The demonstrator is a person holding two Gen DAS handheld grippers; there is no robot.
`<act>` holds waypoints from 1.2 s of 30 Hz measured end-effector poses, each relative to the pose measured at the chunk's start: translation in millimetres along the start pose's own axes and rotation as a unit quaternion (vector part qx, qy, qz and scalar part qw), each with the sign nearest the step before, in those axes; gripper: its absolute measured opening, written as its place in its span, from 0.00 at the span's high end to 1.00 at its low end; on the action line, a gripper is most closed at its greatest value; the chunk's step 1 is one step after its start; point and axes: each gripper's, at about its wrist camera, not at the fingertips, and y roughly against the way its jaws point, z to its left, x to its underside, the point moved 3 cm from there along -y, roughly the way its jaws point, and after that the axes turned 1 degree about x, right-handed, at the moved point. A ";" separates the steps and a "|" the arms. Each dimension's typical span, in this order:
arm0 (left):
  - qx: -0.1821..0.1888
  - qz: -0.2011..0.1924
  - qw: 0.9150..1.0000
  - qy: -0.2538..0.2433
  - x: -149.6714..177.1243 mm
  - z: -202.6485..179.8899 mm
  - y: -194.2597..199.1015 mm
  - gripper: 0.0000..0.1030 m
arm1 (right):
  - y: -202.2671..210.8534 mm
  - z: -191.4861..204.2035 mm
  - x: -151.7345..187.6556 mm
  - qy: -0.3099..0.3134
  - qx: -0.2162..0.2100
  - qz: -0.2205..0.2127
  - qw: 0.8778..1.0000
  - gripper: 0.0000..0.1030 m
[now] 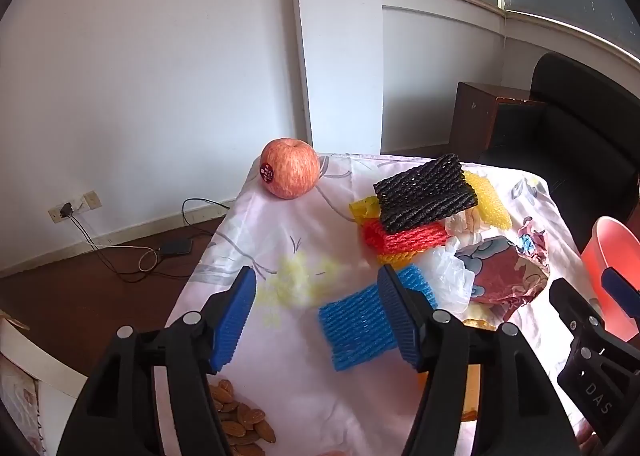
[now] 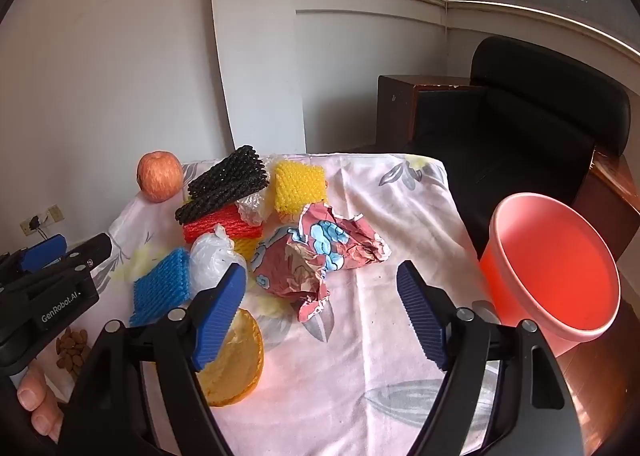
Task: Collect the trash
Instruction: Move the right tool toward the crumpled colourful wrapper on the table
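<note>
Plainly, nothing is in hand yet: the left gripper (image 1: 316, 310) has its jaws spread wide and empty above the cloth-covered table (image 2: 360, 368), and the right gripper (image 2: 322, 306) is just as wide and just as empty. The trash lies in a heap toward the far side of the table: a blue foam net (image 1: 360, 326) nearest the left gripper, a white plastic bag (image 2: 214, 258) beside it, a crumpled printed wrapper (image 2: 316, 256), and red (image 2: 222, 226), black (image 2: 224, 180) and yellow (image 2: 298, 184) foam nets stacked behind. The red bucket (image 2: 552, 268) stands at the table's right edge, close to the right gripper, and looks like the place for it all. The left gripper would do best to lower over the blue net so both pads straddle its short width, then pinch firmly, since foam squashes and slips. The apple (image 1: 290, 168) and the almonds (image 1: 240, 422) are probably not rubbish, so keep clear of them. The wrapper suits the right gripper; grab a raised fold, not the flat sheet.
</note>
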 end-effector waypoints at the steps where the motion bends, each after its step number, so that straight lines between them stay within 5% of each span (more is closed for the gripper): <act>1: 0.005 -0.004 1.000 0.009 1.1 7.7 2.3 0.39 | 0.4 -0.1 0.5 -0.004 -0.002 0.003 1.000 0.24; 20: 0.002 -0.004 1.000 0.005 1.4 5.0 2.6 0.39 | -2.4 0.8 6.0 -0.005 -0.009 0.022 1.000 0.24; 36: 0.008 -0.007 1.000 0.005 2.7 5.1 3.9 0.39 | 7.9 5.3 4.5 0.007 -0.015 -0.007 1.000 0.24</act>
